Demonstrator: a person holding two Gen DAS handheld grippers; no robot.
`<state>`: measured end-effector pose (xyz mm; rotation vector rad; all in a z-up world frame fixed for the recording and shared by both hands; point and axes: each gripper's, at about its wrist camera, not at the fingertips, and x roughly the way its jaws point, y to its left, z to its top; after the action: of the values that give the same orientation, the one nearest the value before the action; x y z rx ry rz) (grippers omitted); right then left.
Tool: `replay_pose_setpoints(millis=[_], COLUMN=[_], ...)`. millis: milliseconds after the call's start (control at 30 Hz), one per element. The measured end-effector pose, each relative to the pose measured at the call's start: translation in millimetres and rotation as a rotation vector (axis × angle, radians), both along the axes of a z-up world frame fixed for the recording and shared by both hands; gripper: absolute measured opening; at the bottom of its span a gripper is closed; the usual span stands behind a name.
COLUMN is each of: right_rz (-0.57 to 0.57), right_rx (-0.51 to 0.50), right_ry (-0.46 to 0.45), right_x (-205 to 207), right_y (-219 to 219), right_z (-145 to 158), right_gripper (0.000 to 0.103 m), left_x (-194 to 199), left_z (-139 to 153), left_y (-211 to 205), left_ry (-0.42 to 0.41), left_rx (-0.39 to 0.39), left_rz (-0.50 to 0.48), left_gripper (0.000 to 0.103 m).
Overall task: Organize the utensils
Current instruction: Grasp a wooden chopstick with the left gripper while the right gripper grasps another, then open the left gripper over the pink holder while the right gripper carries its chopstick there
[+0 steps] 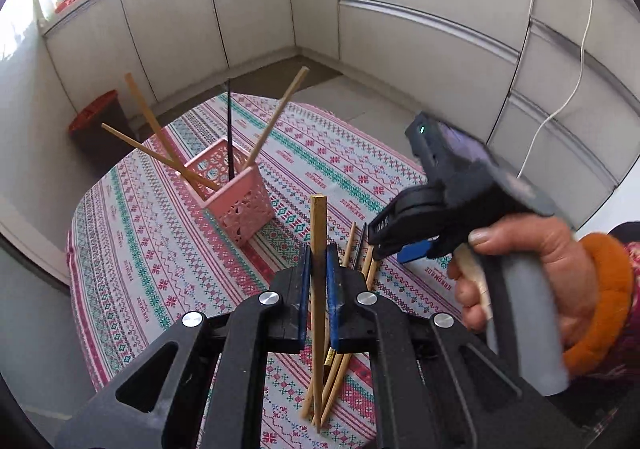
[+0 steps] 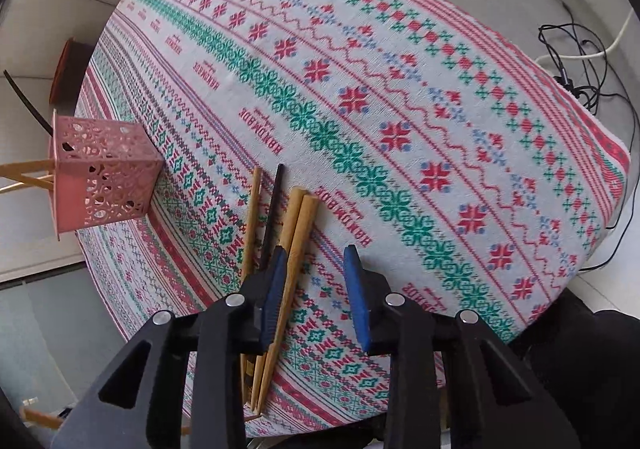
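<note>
Left gripper [image 1: 319, 269] clamps a wooden chopstick [image 1: 319, 233], seemingly above the table [image 1: 132, 249]

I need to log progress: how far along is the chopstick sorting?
Done: four chopsticks already stand in the pink basket. In hand: the left gripper is shut on one wooden chopstick, lifted off the tablecloth. Left: four loose chopsticks still lie on the cloth, where the right gripper hangs open over them, gripping none yet.

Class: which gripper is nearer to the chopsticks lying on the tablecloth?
Right. The right gripper is down at the loose chopsticks, its jaws open beside them. The left gripper is raised above them, shut on one wooden chopstick.
</note>
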<state>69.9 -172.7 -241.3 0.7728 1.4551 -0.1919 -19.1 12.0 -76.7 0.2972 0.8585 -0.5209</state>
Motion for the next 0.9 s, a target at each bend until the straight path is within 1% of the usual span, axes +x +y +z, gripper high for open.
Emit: replay_pose_setpoints(millis=[167, 300, 333, 367, 467, 567, 633, 700, 833, 900], right_rz=[0.015, 0.026, 0.028, 0.028, 0.009, -0.032, -0.021, 0.004, 0.055, 0.065], right_rx=[-0.075, -0.133, -0.145, -0.163, -0.126, -0.042, -0.021, -0.035, -0.117, -0.143], right_ry=[0.008, 0.017, 0.016, 0.014, -0.008, -0.039, -0.085, -0.156, -0.358, -0.434], right_x=[6.6, 16.0, 17.6, 17.8, 16.4, 7.2, 2.3, -3.9, -24.9, -27.9], right_y=[11.0, 24.1, 27.4, 28.4, 20.8, -2.1, -7.2, -10.0, -22.7, -29.1], right_z=[0.0, 0.1, 0.0, 0.1, -0.5, 1.2, 14.4, 38.6, 107.3, 136.1], right_gripper=[0.023, 0.023, 0.020, 0.014, 0.009, 0.008, 0.008, 0.008, 0.008, 0.008], left_x=[-5.0, -5.8, -5.9, -5.8, -4.3, -3.7, -5.3, -7.5, -12.4, -12.2], left_z=[17.7, 24.3, 24.9, 25.1, 26.2, 33.4, 40.5, 50.0, 74.4, 85.4], left_y=[4.1, 4.5, 4.8, 5.2, 8.8, 14.8, 18.6, 23.2, 35.9, 42.9], left_ry=[-0.024, -0.040, -0.043, -0.045, -0.050, -0.067, -0.084, -0.109, -0.162, -0.191], left_rx=[-0.049, -0.067, -0.069, -0.071, -0.083, -0.115, -0.136, -0.162, -0.245, -0.275], left_rz=[-0.001, -0.001, 0.002, 0.006, 0.022, 0.037, 0.047, 0.058, 0.098, 0.123], left_gripper=[0.007, 0.007, 0.007, 0.007, 0.007, 0.007, 0.007, 0.007, 0.007, 0.007])
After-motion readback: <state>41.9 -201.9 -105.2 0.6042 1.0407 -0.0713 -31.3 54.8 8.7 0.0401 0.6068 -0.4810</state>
